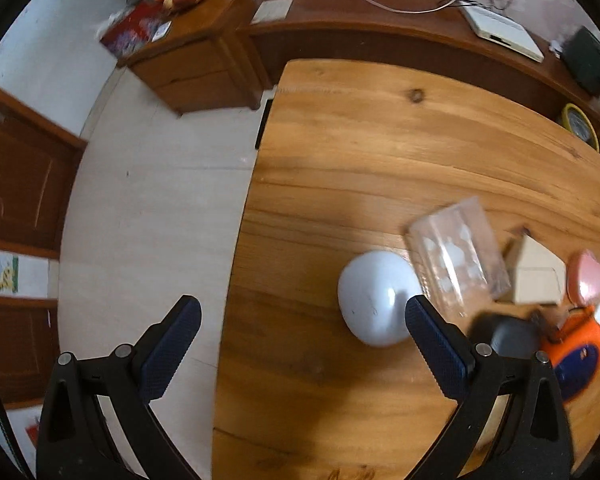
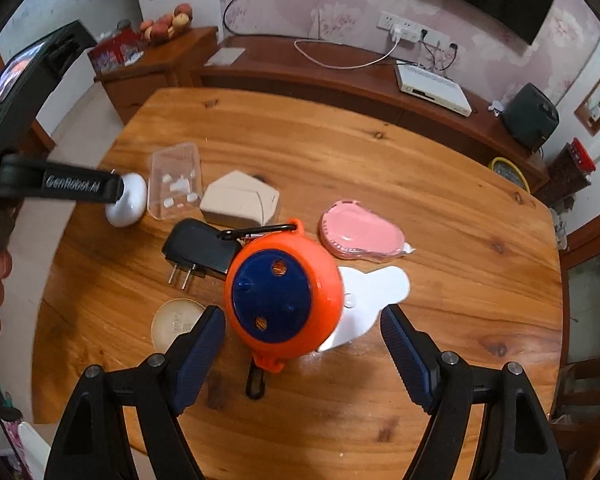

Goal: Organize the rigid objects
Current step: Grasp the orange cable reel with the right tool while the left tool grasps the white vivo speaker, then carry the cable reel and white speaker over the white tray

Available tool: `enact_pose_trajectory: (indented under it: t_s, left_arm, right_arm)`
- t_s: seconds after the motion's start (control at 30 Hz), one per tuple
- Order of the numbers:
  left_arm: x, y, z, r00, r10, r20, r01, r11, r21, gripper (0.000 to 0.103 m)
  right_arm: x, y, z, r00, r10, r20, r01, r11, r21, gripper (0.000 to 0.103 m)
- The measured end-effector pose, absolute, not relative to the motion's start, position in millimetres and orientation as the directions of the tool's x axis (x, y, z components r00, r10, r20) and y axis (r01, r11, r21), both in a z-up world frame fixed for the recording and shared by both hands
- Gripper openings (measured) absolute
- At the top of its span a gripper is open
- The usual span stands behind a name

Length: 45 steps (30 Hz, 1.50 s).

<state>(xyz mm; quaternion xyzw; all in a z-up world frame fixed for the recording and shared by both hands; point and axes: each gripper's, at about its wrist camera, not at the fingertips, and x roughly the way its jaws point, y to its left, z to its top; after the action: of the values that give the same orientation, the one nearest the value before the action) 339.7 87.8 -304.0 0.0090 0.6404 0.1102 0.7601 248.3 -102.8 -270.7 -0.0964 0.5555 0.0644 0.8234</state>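
The orange round case (image 2: 284,296) with its blue perforated face turned up lies on the wooden table (image 2: 440,220), between the spread fingers of the right gripper (image 2: 302,334) and slightly ahead of them. Neither pad touches it: the left pad (image 2: 198,364) stands just beside its rim, while the right pad (image 2: 406,360) is clearly apart from it, over the white flat cutout (image 2: 374,292). The case's long axis runs away from the gripper and back: a carabiner clip (image 2: 256,232) sticks out at its far end, a black strap (image 2: 256,380) at the near end, between the fingers.

Just beyond the left pad sits a round beige lid (image 2: 172,320). Ahead of it, touching the case's far left side, lies a black plug adapter (image 2: 200,250), its two prongs pointing back toward the gripper. Beyond the right pad, past the cutout, lies a pink oval item in a clear wrapper (image 2: 360,234), its long axis slanting to the right. Farther out are a beige box (image 2: 240,200) and a clear plastic tray (image 2: 176,180).

The left gripper (image 1: 302,350) also has its fingers wide apart and holds nothing. A white dome-shaped object (image 1: 376,296) lies on the table just ahead of its right pad (image 1: 436,350); whether they touch cannot be told, as the pad overlaps it in view. The left pad (image 1: 172,352) hangs over the floor (image 1: 152,200), off the table's edge.
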Motion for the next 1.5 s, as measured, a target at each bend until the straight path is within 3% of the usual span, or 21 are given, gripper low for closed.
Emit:
enact_pose_trajectory:
  t_s: [0.63,0.73,0.77,0.8,0.83,1.17,1.5]
  left_arm:
    - [345.4,89.1,-324.0,0.131,0.095,-0.987,-0.231,0.971,0.063,0.099]
    - [343.0,92.9,-325.7,0.131,0.058,-0.990,-0.251,0.968,0.024,0.086]
    - [342.0,93.1,-323.2,0.143,0.050,-0.988,-0.258,0.966,0.012,0.076]
    - [341.5,92.1,-320.6,0.156,0.056,-0.986,-0.256,0.967,0.015,0.059]
    - [341.2,89.5,-318.3,0.165,0.056,-0.985,-0.251,0.968,0.013,0.052]
    - [327.5,82.8,-308.8,0.169,0.063,-0.984,-0.211,0.977,0.026,0.051]
    - [274.2,69.5,-230.6,0.274,0.028,-0.961,-0.076,0.997,0.008,0.051]
  right_arm:
    - [267.3,-58.2,-306.9,0.370,-0.211,-0.905,-0.280,0.903,-0.325,0.081]
    - [267.9,-57.2,-307.5,0.367,-0.221,-0.904,-0.282,0.899,-0.334,0.081]
    - [267.8,-57.6,-307.2,0.367,-0.220,-0.904,-0.282,0.900,-0.333,0.081]
    - [267.3,-57.9,-307.0,0.367,-0.218,-0.904,-0.281,0.901,-0.331,0.081]
    - [267.5,-58.3,-306.8,0.366,-0.215,-0.905,-0.280,0.902,-0.328,0.081]
    - [261.6,-71.4,-298.9,0.332,-0.131,-0.934,-0.246,0.944,-0.220,0.081]
    - [233.6,-92.3,-241.2,0.398,-0.030,-0.917,-0.191,0.975,-0.115,0.081]
